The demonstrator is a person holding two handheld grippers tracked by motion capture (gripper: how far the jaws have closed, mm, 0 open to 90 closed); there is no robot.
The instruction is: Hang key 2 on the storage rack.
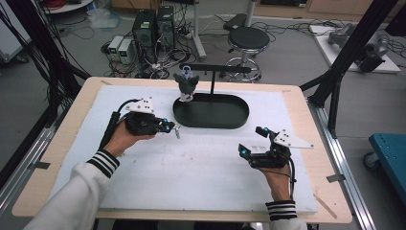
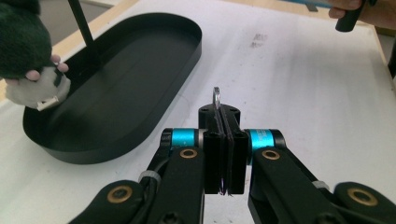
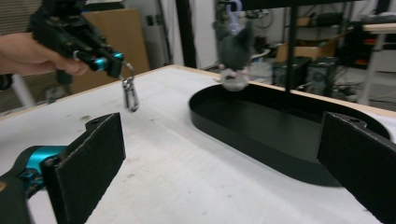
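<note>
White table (image 1: pixel 191 167); left claw (image 2: pixel 223 122) grips keyring (image 3: pixel 129 91) (dangling)

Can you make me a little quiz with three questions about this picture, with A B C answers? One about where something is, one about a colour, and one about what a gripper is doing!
1. Where is the plush toy?
A. Hanging from the stand above the tray
B. Lying on the white mat
C. In the right gripper

2. What colour is the oval tray?
A. White
B. Black
C. Blue

3. What is the left gripper doing?
A. Open, holding nothing
B. Shut on the metal clip
C. Shut on the plush toy

Answers:
1 A, it dangles from the stand's bar.
2 B, its floor and wall are black.
3 B, the clip's ring is pinched between its jaws.
</note>
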